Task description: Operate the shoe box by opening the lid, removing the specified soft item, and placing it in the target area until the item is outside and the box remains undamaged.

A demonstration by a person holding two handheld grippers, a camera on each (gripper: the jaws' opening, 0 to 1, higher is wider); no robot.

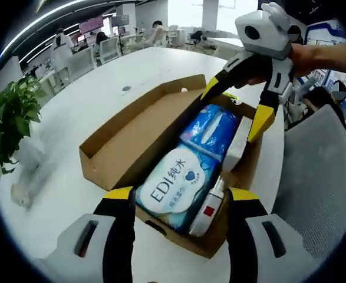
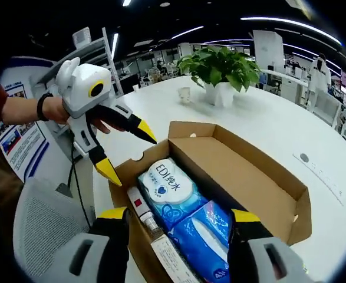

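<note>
Left gripper view: the shoe box (image 1: 161,147) lies open on the white table (image 1: 72,118), the left gripper (image 1: 178,197) spread wide at the white wipes pack (image 1: 175,186).

Right gripper view: the right gripper (image 2: 178,221) gapes over the blue pack (image 2: 205,236); removal is in hand, and the next move likely calls for closing on one soft pack.

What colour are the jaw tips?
Yellow tips on black jaws, clearest on the right hand-held gripper in the left gripper view.

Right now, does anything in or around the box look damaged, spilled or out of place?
Nothing stands out. The box is open and looks intact; the wipes pack, blue pack and small bottle lie packed inside. Both the left gripper and right gripper are open.
</note>
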